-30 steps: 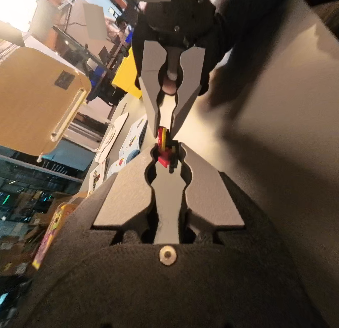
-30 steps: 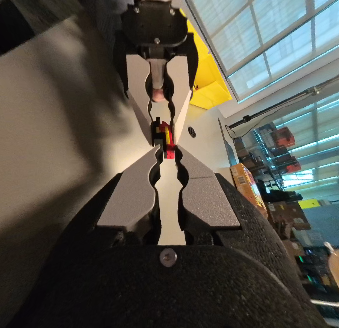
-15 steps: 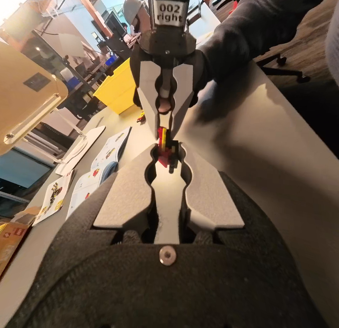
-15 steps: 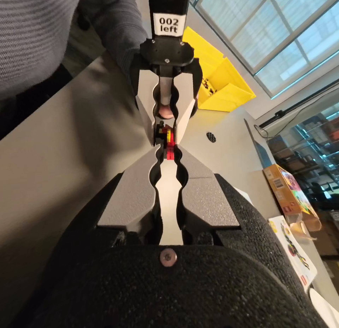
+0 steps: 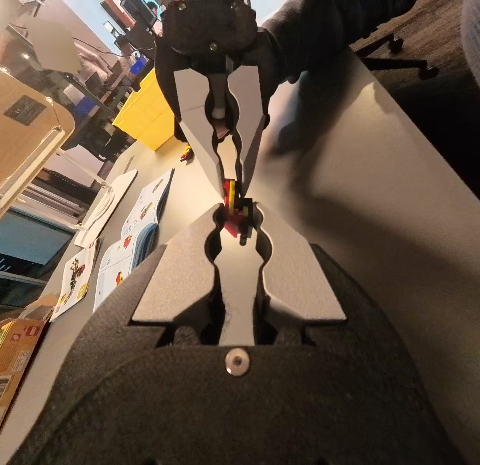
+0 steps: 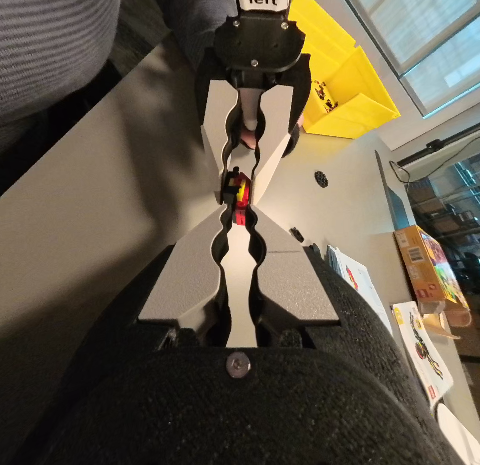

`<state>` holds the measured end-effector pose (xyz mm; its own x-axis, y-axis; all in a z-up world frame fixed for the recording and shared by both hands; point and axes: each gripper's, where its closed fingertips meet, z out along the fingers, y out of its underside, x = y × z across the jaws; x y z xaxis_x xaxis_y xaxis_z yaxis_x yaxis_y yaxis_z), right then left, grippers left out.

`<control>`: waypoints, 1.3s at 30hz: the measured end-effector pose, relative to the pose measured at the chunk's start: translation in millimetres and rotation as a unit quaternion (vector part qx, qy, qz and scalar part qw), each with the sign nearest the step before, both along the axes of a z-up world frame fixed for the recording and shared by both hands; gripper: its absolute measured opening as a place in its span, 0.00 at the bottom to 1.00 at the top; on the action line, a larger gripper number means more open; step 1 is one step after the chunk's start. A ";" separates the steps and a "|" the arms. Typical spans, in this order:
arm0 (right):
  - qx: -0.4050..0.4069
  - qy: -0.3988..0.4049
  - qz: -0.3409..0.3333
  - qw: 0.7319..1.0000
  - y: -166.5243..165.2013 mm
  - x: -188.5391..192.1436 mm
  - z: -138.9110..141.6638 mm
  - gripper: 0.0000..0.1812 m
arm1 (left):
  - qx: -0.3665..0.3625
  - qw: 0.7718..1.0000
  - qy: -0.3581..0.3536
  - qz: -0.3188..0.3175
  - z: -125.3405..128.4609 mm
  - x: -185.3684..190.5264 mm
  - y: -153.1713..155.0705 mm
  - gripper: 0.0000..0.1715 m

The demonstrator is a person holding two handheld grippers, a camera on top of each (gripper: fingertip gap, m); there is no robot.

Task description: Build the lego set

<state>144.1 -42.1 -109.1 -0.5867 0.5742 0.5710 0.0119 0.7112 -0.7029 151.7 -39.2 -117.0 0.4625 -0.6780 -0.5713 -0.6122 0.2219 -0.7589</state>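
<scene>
Smooth grey table is seen under two tip-to-tip grippers; a blocky red, yellow and black lego assembly is pinched above it by left gripper and right gripper jaws.

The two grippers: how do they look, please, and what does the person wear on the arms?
The left gripper and right gripper match: rough black bodies, pale grey tapered fingers with wavy inner edges, and a silver screw. A white label marks the left one. Sleeves are dark grey knit.
</scene>
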 end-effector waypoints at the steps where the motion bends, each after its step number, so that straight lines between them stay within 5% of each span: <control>1: 0.003 0.008 0.005 1.000 -0.3 0.0 0.8 0.05 | 0.001 1.000 -0.001 0.000 0.5 0.0 -0.1 0.12; 15: -0.046 0.029 0.010 0.998 1.1 -1.1 10.6 0.13 | 0.016 1.000 -0.015 -0.011 6.9 3.0 -3.6 0.12; 25: -0.052 0.062 0.026 0.996 -1.1 4.3 23.5 0.05 | 0.017 0.997 -0.068 -0.021 21.0 -0.7 -5.0 0.11; 39: -0.062 0.077 0.032 0.995 -4.8 5.8 31.8 0.06 | 0.043 0.996 -0.073 -0.030 27.9 0.6 -8.2 0.12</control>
